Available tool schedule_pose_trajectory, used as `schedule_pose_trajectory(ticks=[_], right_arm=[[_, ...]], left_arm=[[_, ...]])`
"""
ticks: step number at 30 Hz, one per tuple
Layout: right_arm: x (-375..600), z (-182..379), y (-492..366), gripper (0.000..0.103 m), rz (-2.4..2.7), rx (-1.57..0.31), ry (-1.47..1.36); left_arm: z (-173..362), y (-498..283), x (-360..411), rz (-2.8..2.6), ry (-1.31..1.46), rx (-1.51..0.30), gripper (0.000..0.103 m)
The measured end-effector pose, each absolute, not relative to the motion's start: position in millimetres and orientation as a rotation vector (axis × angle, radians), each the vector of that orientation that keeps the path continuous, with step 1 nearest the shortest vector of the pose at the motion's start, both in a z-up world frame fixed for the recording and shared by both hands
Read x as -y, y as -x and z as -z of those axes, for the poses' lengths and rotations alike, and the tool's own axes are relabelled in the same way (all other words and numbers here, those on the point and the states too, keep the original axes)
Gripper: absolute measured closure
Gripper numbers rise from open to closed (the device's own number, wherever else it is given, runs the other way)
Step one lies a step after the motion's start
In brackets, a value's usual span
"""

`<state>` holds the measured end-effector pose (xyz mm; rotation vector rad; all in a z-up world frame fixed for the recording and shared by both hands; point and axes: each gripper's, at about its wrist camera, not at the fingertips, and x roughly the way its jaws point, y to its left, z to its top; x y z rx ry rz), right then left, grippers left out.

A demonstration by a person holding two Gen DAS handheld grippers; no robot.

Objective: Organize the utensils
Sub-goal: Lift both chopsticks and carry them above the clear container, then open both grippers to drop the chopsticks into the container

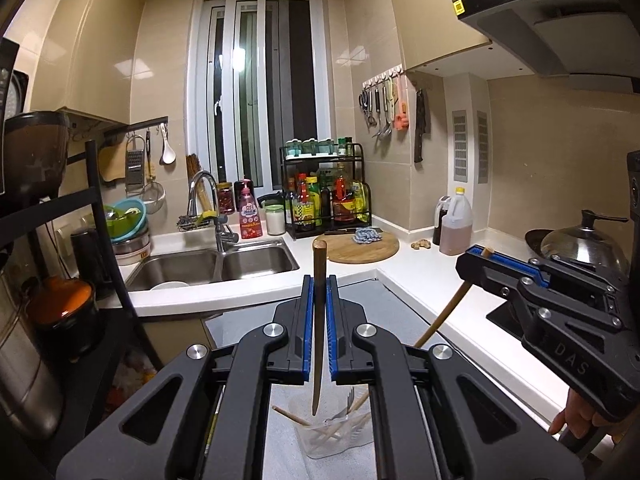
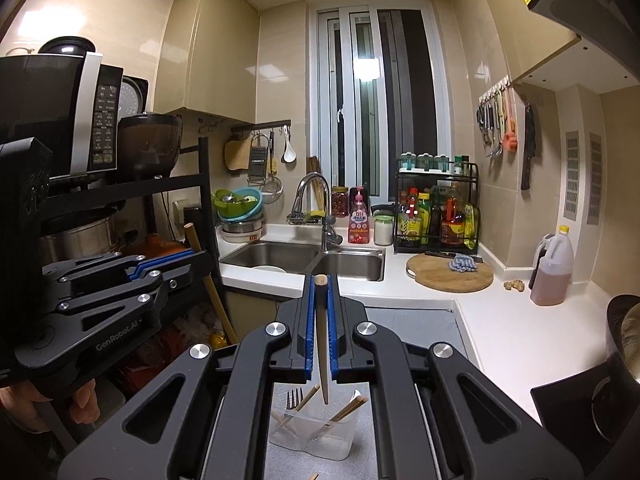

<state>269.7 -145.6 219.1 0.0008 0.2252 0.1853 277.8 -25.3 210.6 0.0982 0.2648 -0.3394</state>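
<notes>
Holding one chopstick (image 1: pixel 319 320) clamped in each gripper (image 1: pixel 319 304) (image 2: pixel 320 304) above the half-filled cup (image 2: pixel 316 436), neither being dropped in yet.

Blue-padded black tool (image 1: pixel 320 320), brown chopstick (image 1: pixel 319 320)

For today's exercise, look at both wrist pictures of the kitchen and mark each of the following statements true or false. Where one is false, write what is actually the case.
1. Each tool grips a wooden chopstick. True: the left tool holds a dark chopstick, and the right tool holds a paler chopstick.
2. The clear container is empty. False: it holds a fork and several chopsticks.
3. A round wooden cutting board lies on the counter near the condiment rack. True.
4. The window shows bright daylight. False: it is dark outside.
5. A cleaver lies in the sink. False: it hangs on the wall.
</notes>
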Motion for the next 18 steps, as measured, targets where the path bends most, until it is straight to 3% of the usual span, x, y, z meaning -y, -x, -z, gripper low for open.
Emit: schedule_pose_trajectory(ticks=[18], right_arm=[[149, -169, -314, 0.097, -0.17, -0.312, -0.014]], left_arm=[[-160, -330, 27, 0.321, -0.093, -0.371, 0.097]])
